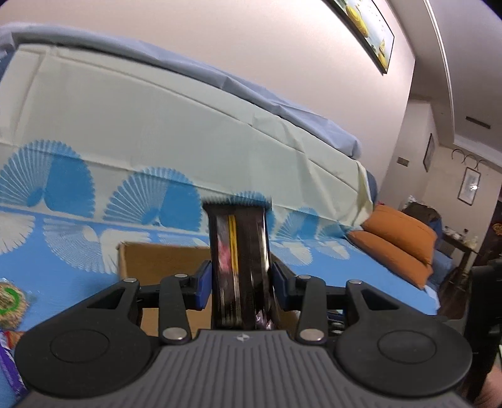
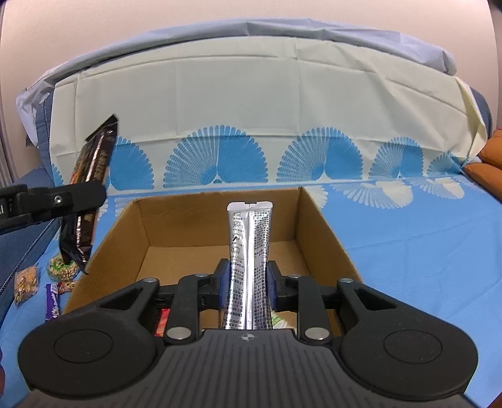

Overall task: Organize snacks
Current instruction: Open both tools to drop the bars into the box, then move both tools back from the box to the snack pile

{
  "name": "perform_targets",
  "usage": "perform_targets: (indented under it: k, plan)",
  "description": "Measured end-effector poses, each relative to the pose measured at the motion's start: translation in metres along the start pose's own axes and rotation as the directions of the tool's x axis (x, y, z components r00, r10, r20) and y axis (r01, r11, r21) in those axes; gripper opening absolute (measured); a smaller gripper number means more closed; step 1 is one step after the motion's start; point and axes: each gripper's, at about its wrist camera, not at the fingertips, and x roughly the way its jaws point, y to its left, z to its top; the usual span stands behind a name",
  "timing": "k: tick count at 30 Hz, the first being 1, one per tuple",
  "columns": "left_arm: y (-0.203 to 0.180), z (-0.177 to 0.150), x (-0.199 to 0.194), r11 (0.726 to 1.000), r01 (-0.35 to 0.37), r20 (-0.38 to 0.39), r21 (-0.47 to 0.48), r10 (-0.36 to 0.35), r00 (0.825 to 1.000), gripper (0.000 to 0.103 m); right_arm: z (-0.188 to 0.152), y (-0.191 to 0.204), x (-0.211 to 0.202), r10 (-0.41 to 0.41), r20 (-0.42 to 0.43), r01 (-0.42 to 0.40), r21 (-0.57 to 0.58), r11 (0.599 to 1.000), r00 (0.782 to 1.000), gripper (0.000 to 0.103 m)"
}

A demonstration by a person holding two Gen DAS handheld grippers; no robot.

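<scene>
The right gripper (image 2: 246, 288) pinches a silver packet (image 2: 249, 266) upright over the cardboard box (image 2: 326, 232) at frame centre. The left gripper (image 1: 240, 282) clamps a dark snack bag (image 1: 240, 266) mid-frame.

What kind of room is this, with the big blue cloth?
Probably a living room or bedroom at home. A cloth-covered sofa or bed fills the view, orange cushions sit at one end, and framed pictures hang on the wall.
</scene>
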Motion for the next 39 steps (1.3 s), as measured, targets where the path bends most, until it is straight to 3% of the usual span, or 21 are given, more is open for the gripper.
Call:
perform_targets:
  k: [4, 12, 19, 22, 25, 29, 35, 39]
  plan:
    - [-0.003, -0.001, -0.002, 1.000, -0.004, -0.001, 0.024, 0.004, 1.000, 0.057, 0.003, 0.004, 0.001, -0.009, 0.002, 0.009, 0.020, 1.000, 1.000, 0.047]
    - [0.013, 0.002, -0.013, 0.998, -0.063, 0.010, 0.006, 0.063, 0.998, 0.057, 0.004, 0.022, 0.005, -0.011, -0.007, 0.012, 0.025, 1.000, 1.000, 0.047]
    - [0.035, 0.006, -0.035, 0.993, -0.118, 0.012, 0.003, 0.118, 0.993, 0.055, 0.005, 0.048, 0.003, 0.001, 0.040, -0.001, 0.018, 1.000, 0.999, 0.047]
    - [0.049, 0.008, -0.045, 0.992, -0.128, -0.010, -0.010, 0.128, 0.992, 0.049, 0.006, 0.063, 0.002, 0.009, 0.063, -0.010, 0.027, 1.000, 0.998, 0.047]
    - [0.067, 0.010, -0.057, 0.988, -0.147, -0.042, -0.037, 0.145, 0.989, 0.026, 0.006, 0.080, 0.003, 0.016, 0.081, -0.020, 0.040, 0.999, 0.997, 0.047]
    - [0.089, 0.012, -0.078, 0.984, -0.156, -0.037, -0.082, 0.154, 0.987, 0.015, 0.005, 0.103, 0.005, 0.045, 0.086, -0.051, 0.070, 0.996, 0.995, 0.047]
    - [0.119, 0.016, -0.101, 0.964, -0.220, -0.041, -0.148, 0.217, 0.975, 0.013, 0.002, 0.139, 0.001, 0.125, 0.129, -0.134, 0.066, 0.989, 0.984, 0.046]
    - [0.151, 0.016, -0.115, 0.921, -0.294, -0.038, -0.257, 0.294, 0.955, 0.013, -0.005, 0.163, 0.000, 0.183, 0.139, -0.187, 0.018, 0.982, 0.973, 0.044]
